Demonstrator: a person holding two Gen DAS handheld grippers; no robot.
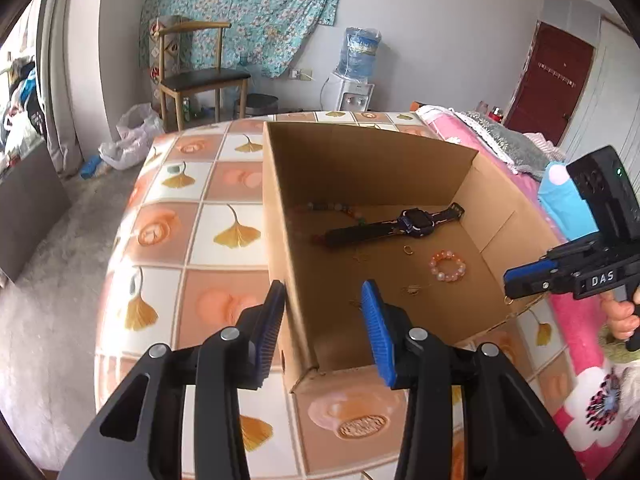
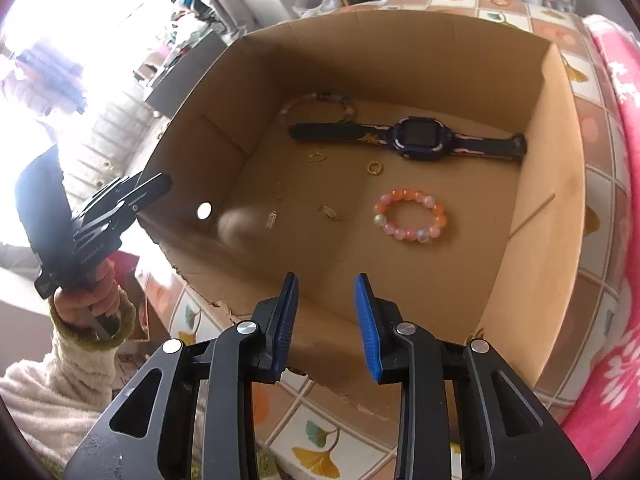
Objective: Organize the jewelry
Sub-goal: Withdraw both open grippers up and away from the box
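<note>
An open cardboard box (image 1: pixel 280 216) (image 2: pixel 552 184) stands on the tiled tablecloth. In it lie a dark watch (image 1: pixel 416 222) (image 2: pixel 420 138), a pink and orange bead bracelet (image 1: pixel 448 266) (image 2: pixel 410 214), a multicoloured bead string (image 1: pixel 328 206) (image 2: pixel 320 100), a gold ring (image 2: pixel 374 167) and small gold pieces (image 2: pixel 328 211). My left gripper (image 1: pixel 324 332) is open and empty, straddling the box's near left wall. My right gripper (image 2: pixel 326 326) is open and empty above the box's near rim; in the left wrist view it (image 1: pixel 516 280) looks shut by the right rim, a thin gold chain (image 1: pixel 520 308) draped below.
The table (image 1: pixel 224 240) has a tablecloth with ginkgo leaves. A pink flowered blanket (image 1: pixel 576 320) (image 2: pixel 616 160) lies on the right. A chair (image 1: pixel 196 76), a water dispenser (image 1: pixel 356 76) and a plastic bag (image 1: pixel 128 140) stand beyond the table.
</note>
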